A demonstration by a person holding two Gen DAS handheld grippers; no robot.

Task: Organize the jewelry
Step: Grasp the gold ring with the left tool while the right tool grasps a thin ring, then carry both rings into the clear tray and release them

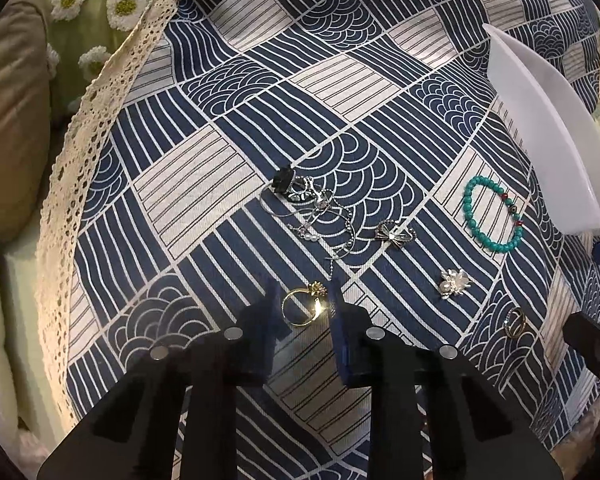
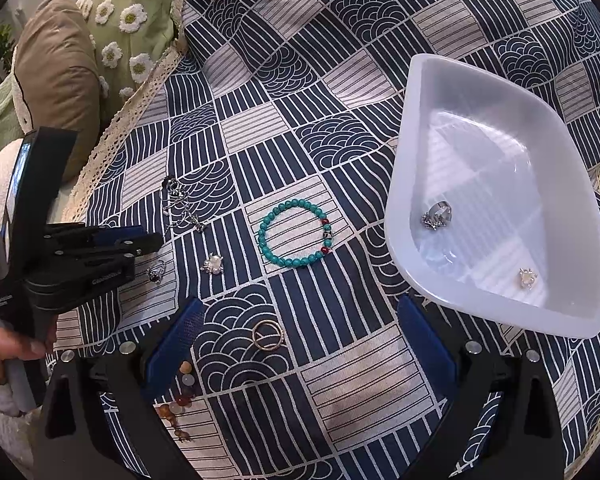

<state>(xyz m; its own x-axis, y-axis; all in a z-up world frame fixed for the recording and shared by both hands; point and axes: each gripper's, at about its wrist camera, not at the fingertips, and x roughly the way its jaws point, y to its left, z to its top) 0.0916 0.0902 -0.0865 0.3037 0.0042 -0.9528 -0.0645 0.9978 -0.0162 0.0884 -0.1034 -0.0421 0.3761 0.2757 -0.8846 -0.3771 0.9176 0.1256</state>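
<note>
A gold ring [image 1: 303,306] lies on the patterned cloth between the fingers of my left gripper [image 1: 304,296], which is open around it. Beyond it lie a tangle of silver jewelry [image 1: 308,208], a bow brooch [image 1: 394,234], a pearl brooch [image 1: 454,282], a turquoise bead bracelet [image 1: 492,214] and a double ring [image 1: 516,322]. My right gripper [image 2: 300,328] is open and empty over the double ring [image 2: 267,335]. The white tray [image 2: 404,184] at right holds a silver ring [image 2: 437,215] and a pearl piece [image 2: 527,278]. The left gripper also shows in the right wrist view [image 2: 156,240].
The blue and white patterned cloth [image 2: 300,80] covers a cushioned surface. A green daisy pillow [image 2: 132,16] and a brown cushion [image 2: 56,72] lie at back left. An amber bead bracelet [image 2: 180,400] lies under my right gripper's left finger. The turquoise bracelet [image 2: 296,232] lies mid-cloth.
</note>
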